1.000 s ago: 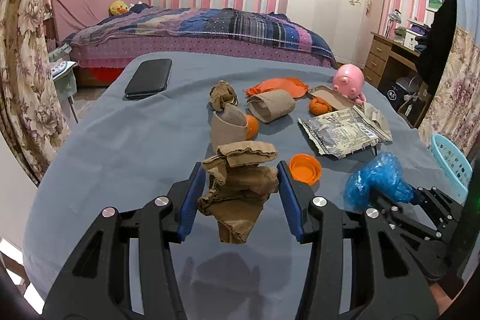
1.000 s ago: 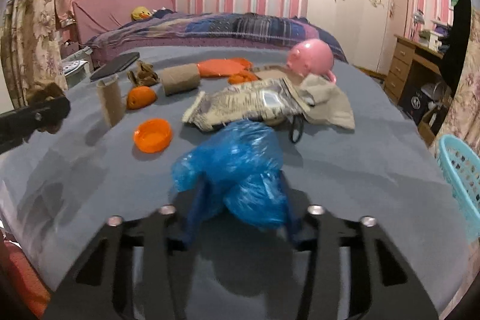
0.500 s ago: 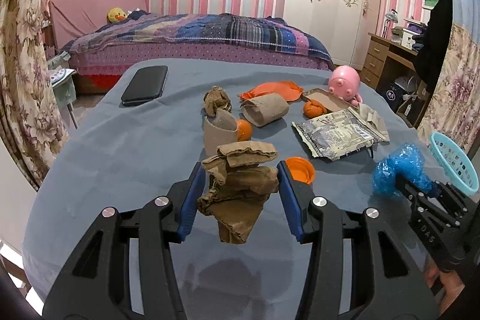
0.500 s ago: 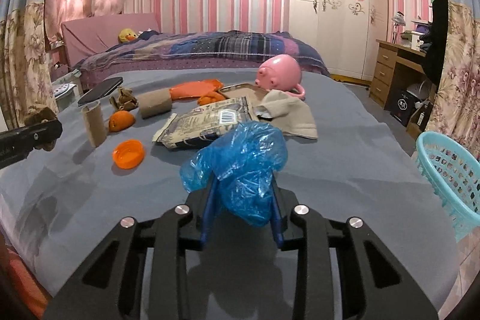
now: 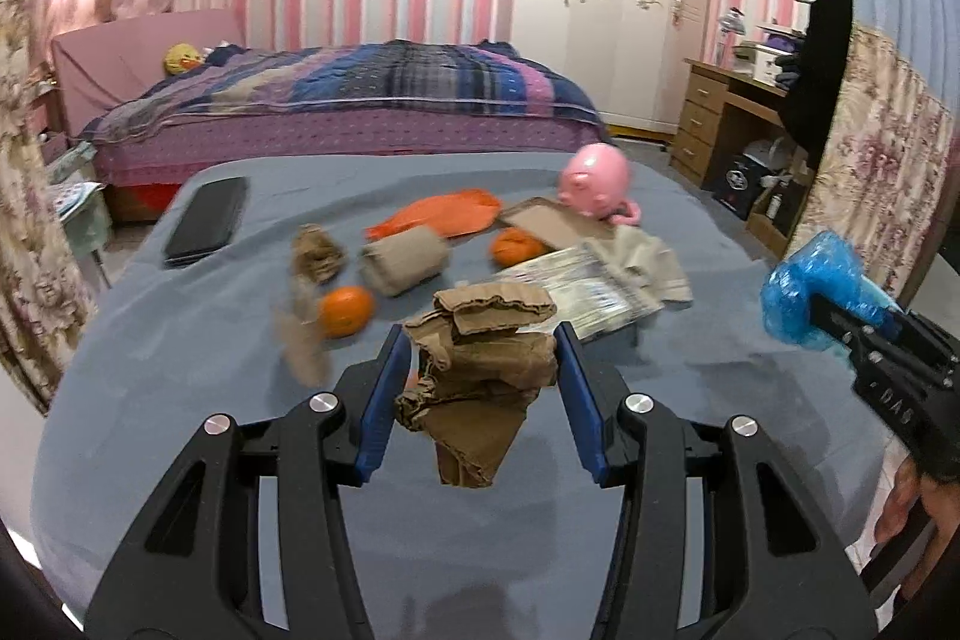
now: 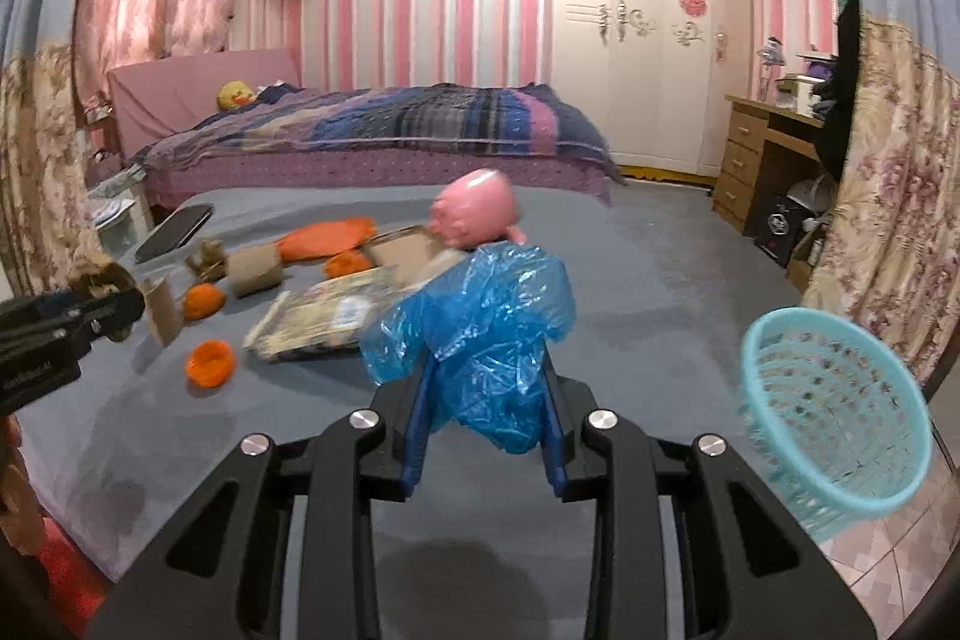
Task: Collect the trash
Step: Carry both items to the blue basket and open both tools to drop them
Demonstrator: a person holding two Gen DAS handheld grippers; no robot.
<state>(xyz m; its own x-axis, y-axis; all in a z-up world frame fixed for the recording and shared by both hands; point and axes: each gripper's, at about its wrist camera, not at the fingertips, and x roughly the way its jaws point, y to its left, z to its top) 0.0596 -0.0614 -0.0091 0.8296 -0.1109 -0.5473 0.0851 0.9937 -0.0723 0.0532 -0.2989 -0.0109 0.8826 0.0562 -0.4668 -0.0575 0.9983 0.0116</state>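
Observation:
My left gripper (image 5: 480, 388) is shut on a crumpled brown paper wad (image 5: 480, 370), held above the grey-blue table (image 5: 180, 400). My right gripper (image 6: 489, 412) is shut on a crumpled blue plastic bag (image 6: 486, 340), lifted above the table; it also shows at the right of the left wrist view (image 5: 810, 292). A light-blue mesh basket (image 6: 834, 418) stands low at the right beyond the table edge. More trash lies on the table: a cardboard tube (image 5: 408, 259), a printed packet (image 5: 588, 286), an orange lid (image 6: 210, 361) and an orange bag (image 5: 438, 214).
A pink piggy bank (image 5: 594, 181), two oranges (image 5: 345, 310), a black phone (image 5: 207, 220), a flat cardboard piece (image 5: 546, 223) and an upright paper roll (image 6: 162, 310) are on the table. A bed (image 5: 360, 106) stands behind, a wooden desk (image 5: 720, 130) at the right.
Both grippers have risen and pulled back from the table with their loads. The right gripper has swung to the right, bringing the basket into its view.

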